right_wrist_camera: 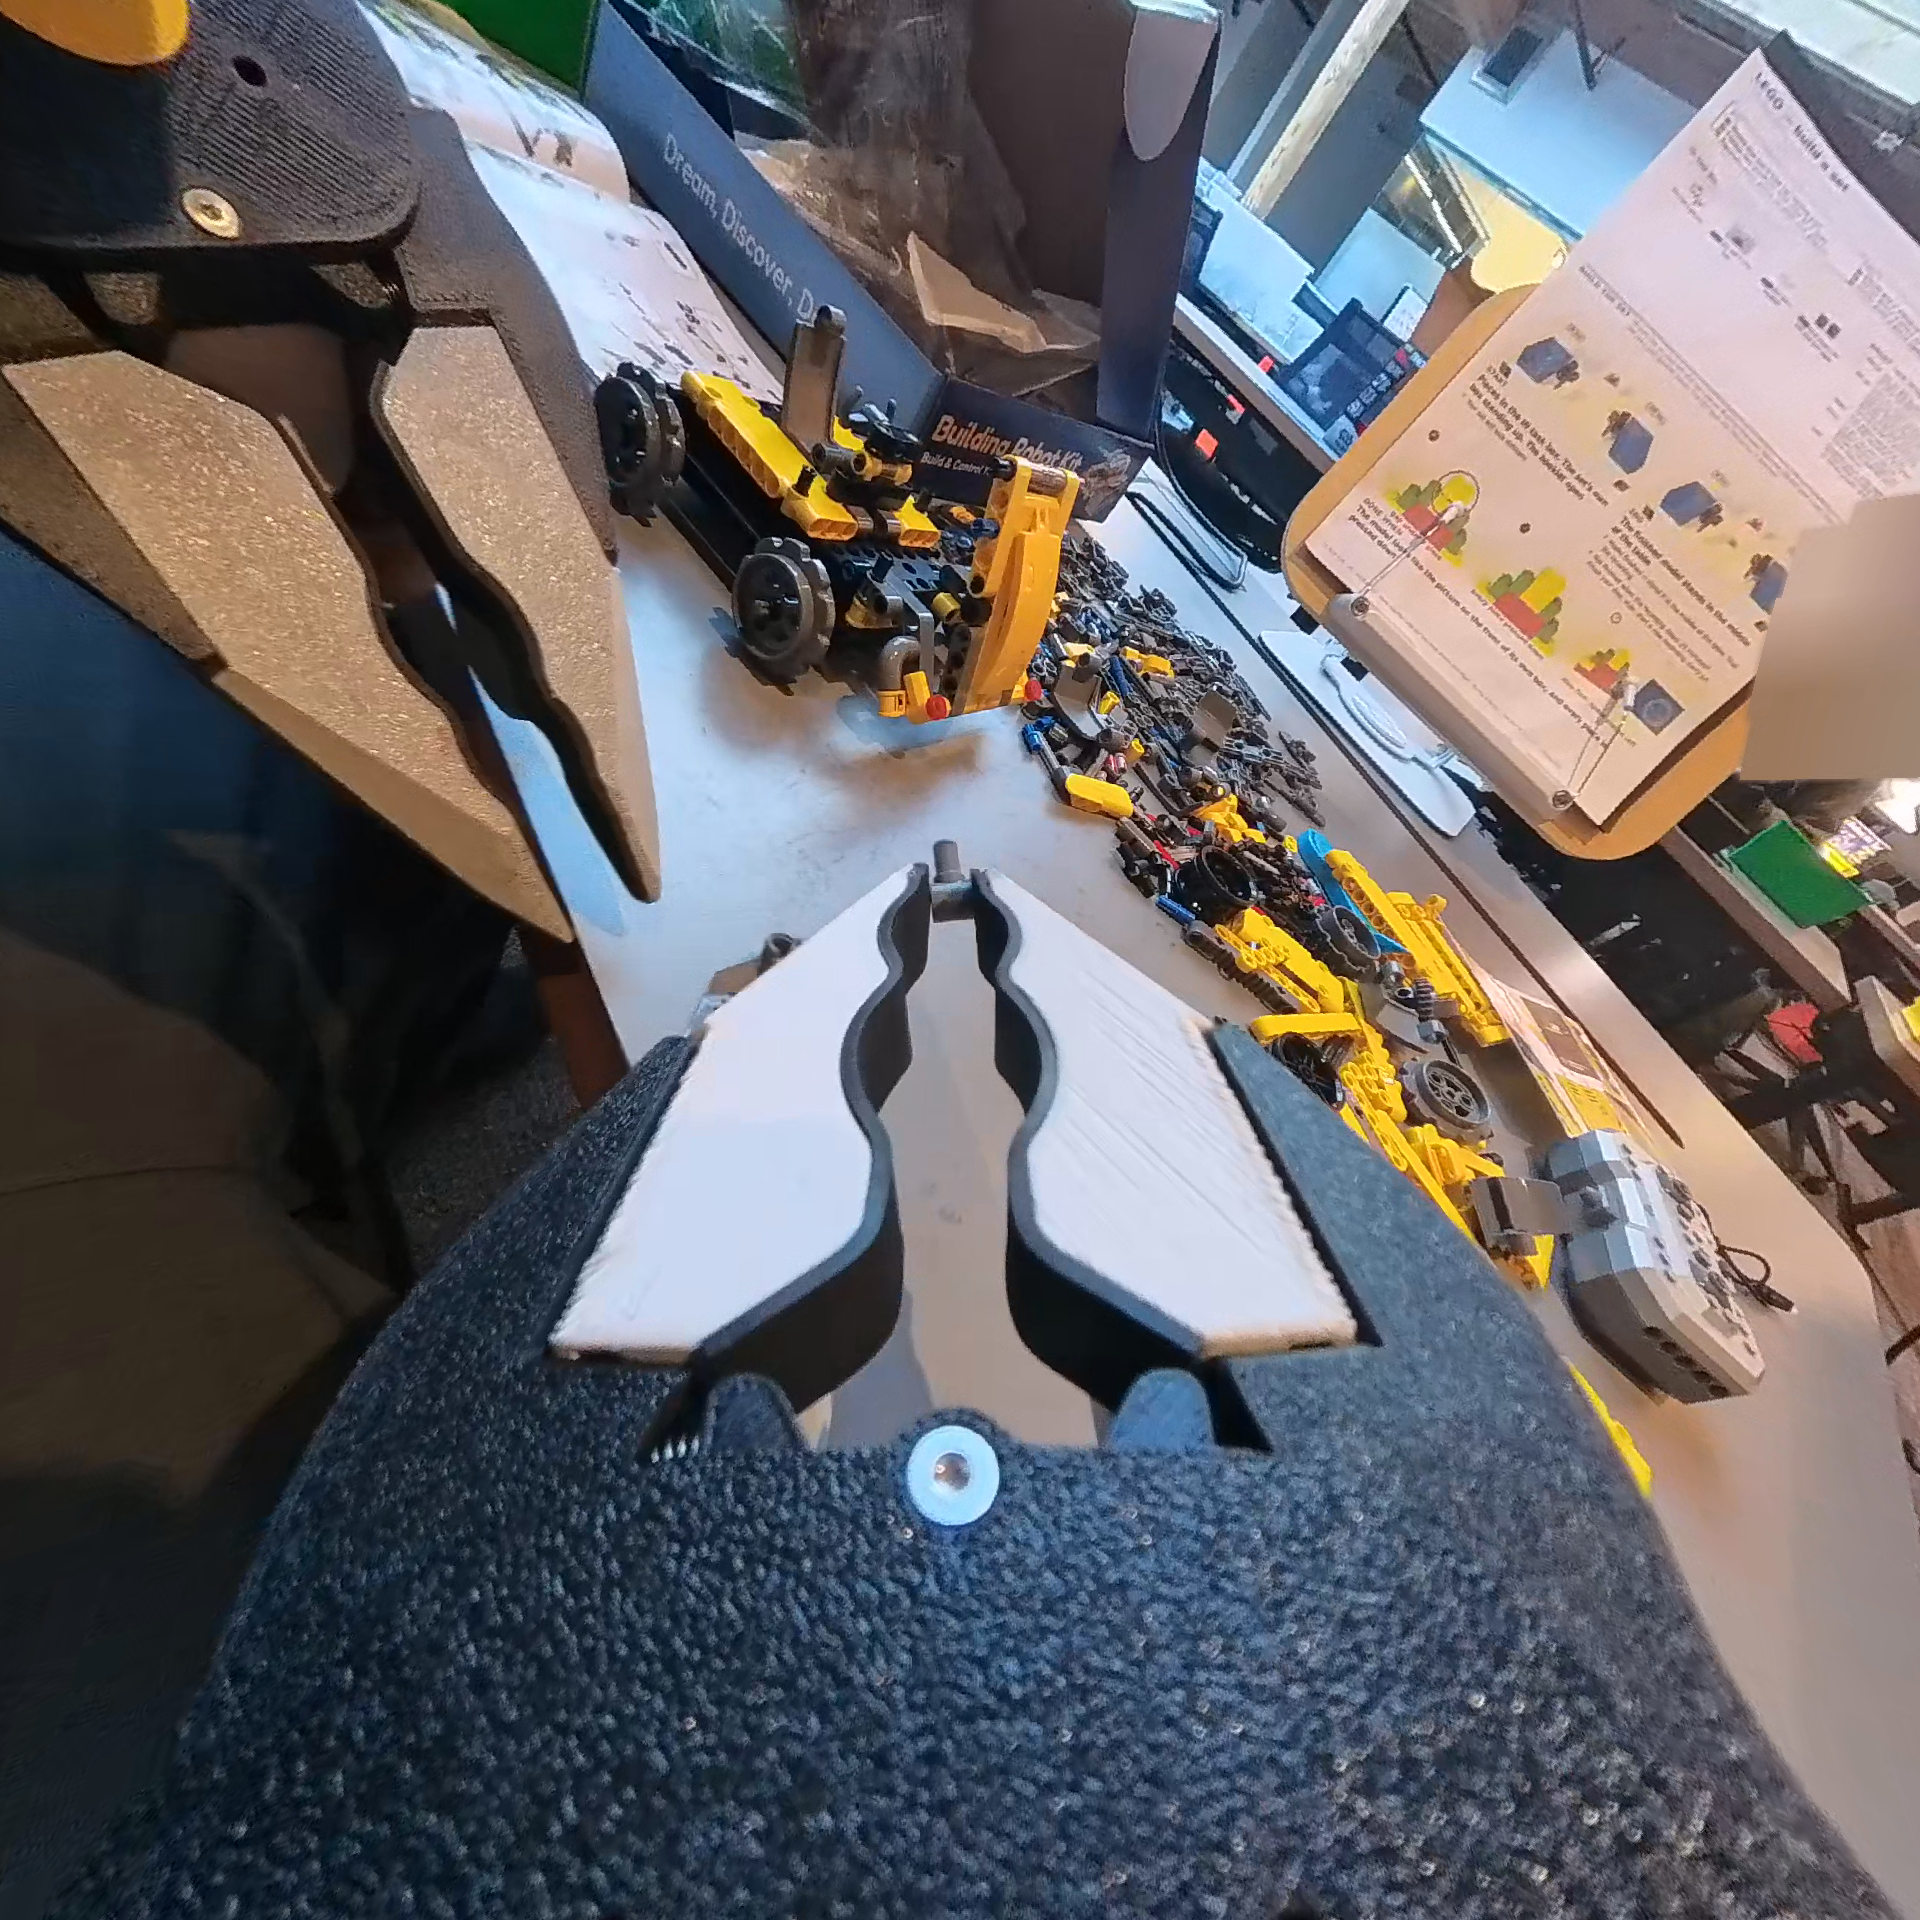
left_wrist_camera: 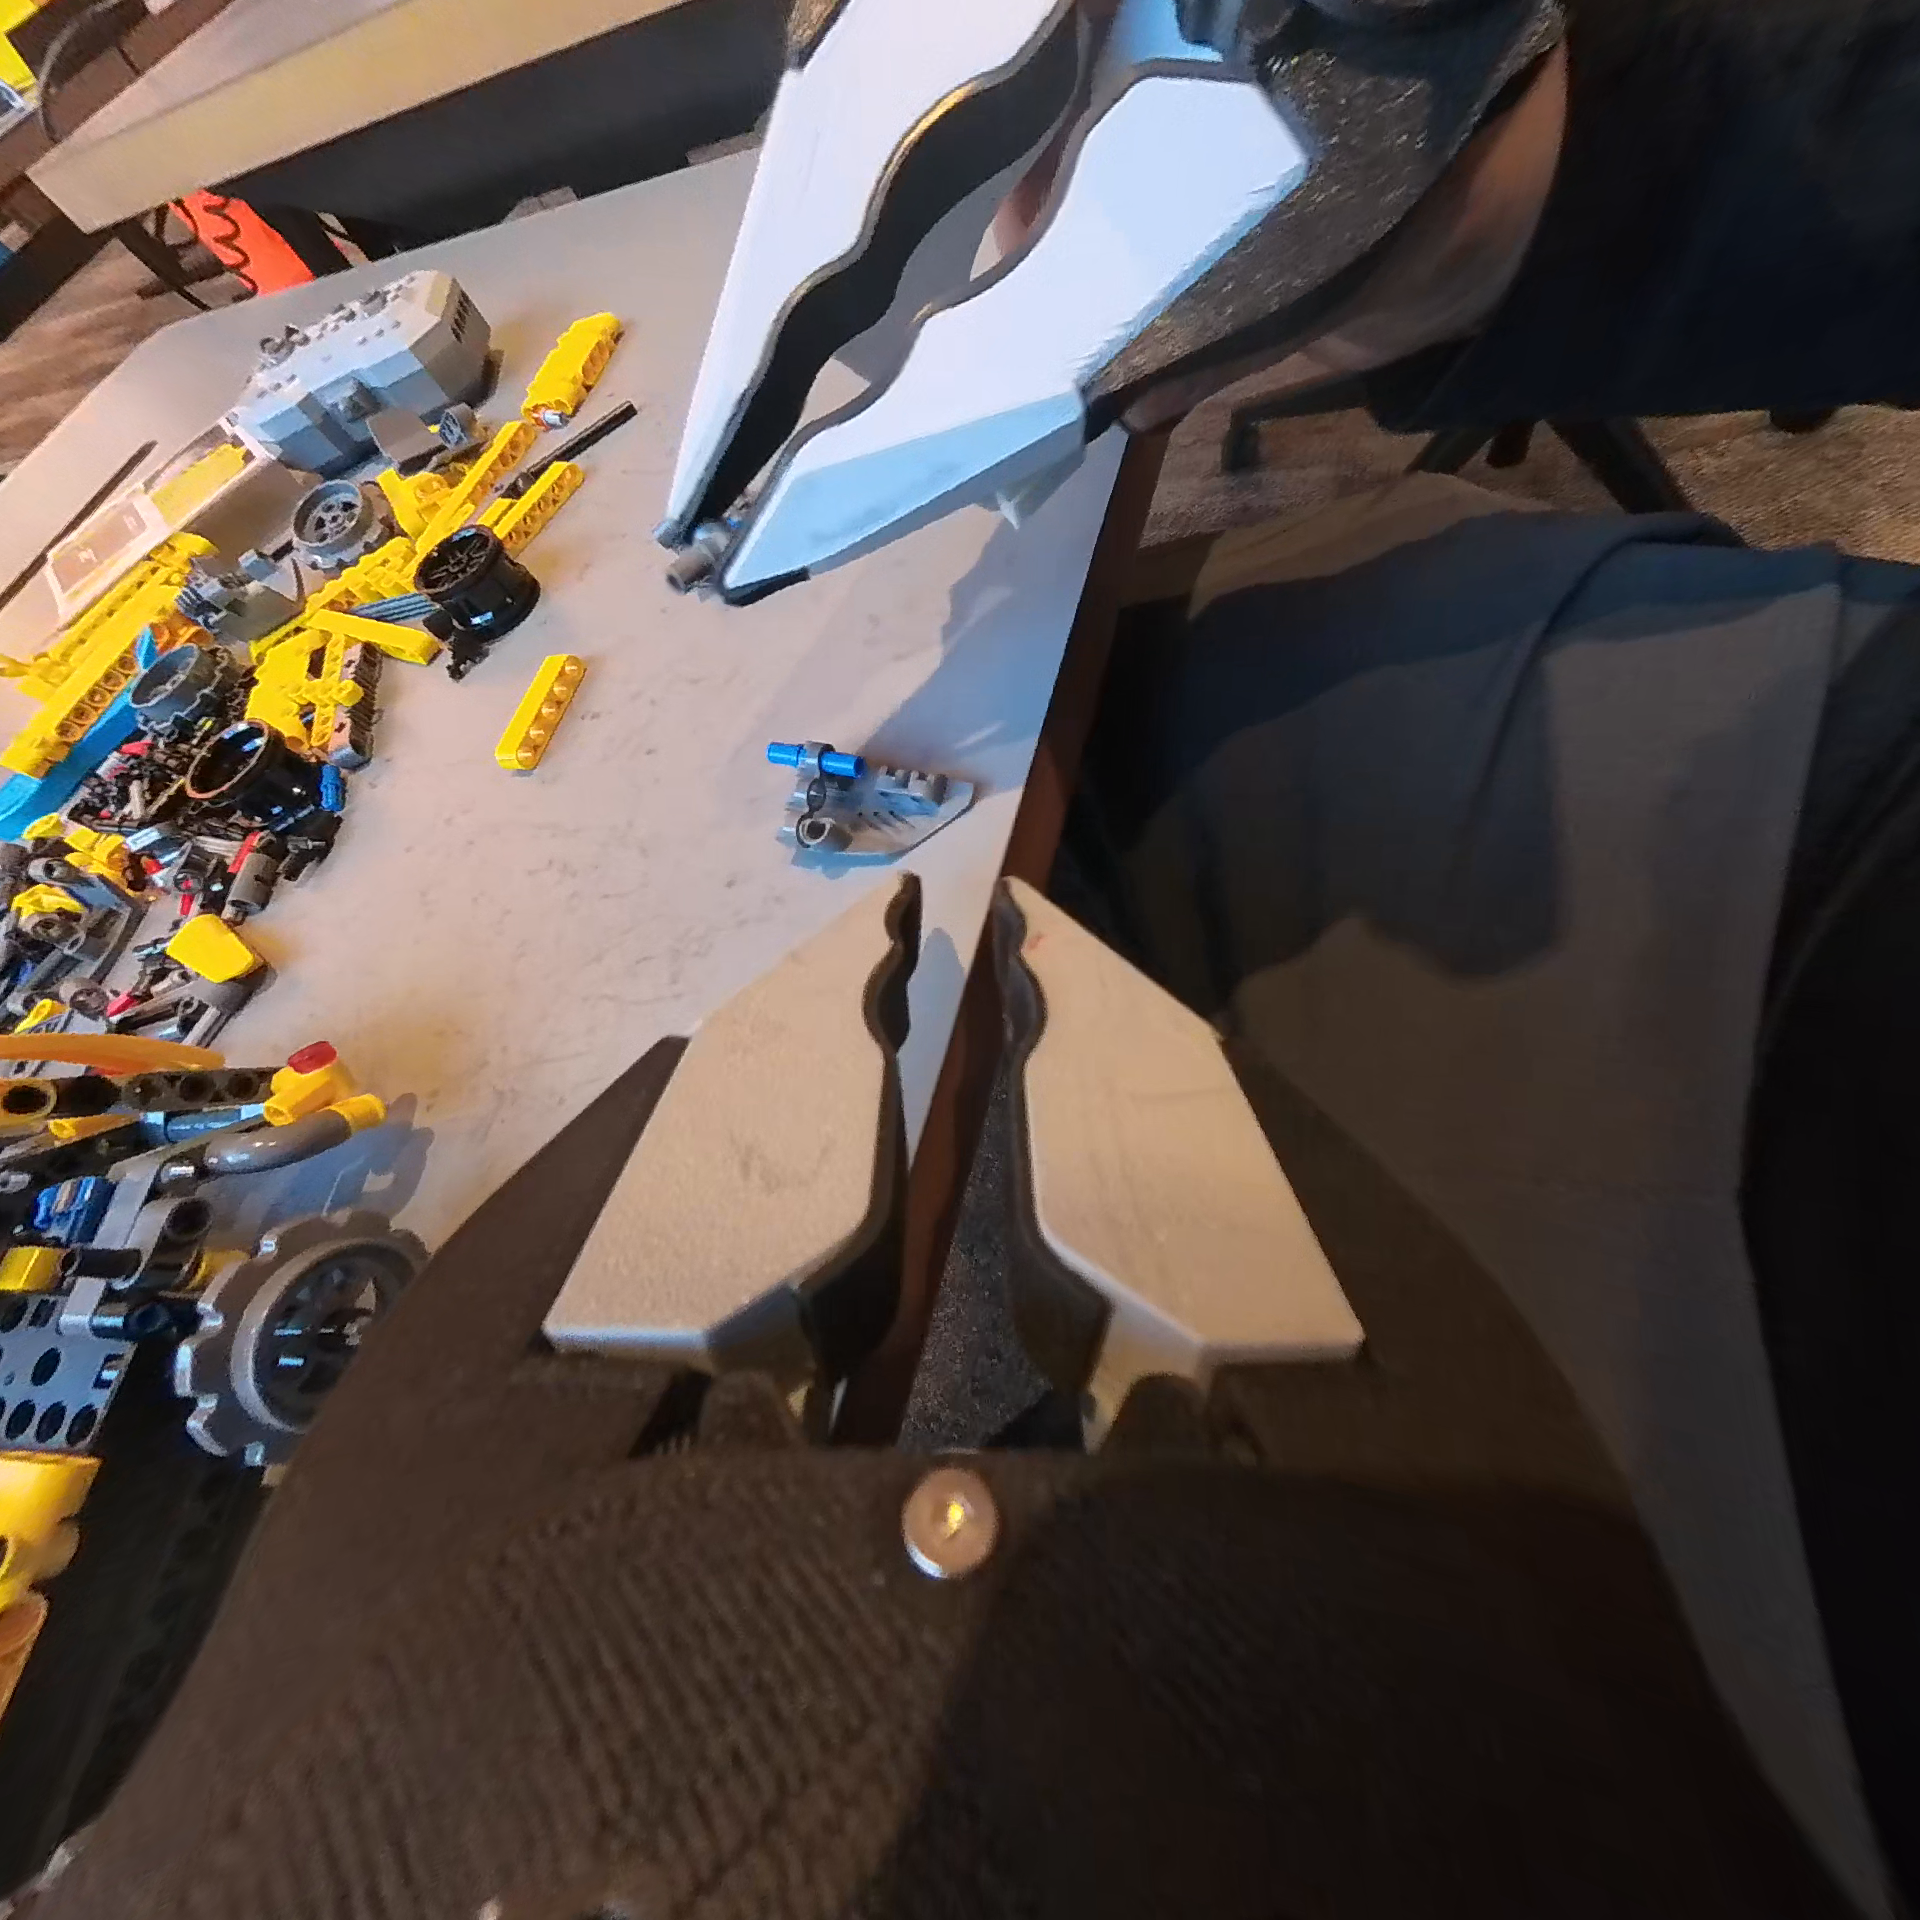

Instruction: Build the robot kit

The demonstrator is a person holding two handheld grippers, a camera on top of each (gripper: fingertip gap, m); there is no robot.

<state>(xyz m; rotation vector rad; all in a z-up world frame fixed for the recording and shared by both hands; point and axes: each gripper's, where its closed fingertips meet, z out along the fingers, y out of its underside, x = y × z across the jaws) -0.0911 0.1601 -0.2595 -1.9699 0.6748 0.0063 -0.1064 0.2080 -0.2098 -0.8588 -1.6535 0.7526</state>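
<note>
On table [right_wrist_camera: 790, 831] | right hand-held gripper [right_wrist_camera: 948, 896] pinching grey pin [right_wrist_camera: 947, 878] | left hand-held gripper [left_wrist_camera: 961, 904] nearly closed, empty

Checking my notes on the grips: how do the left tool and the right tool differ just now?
The right tool is shut on a small grey pin; the left tool holds nothing, its tips slightly apart. The right tool's tips are over the table, the left tool's at the table's near edge beside a small grey assembly. Both have pale fingers with wavy black pads.
</note>
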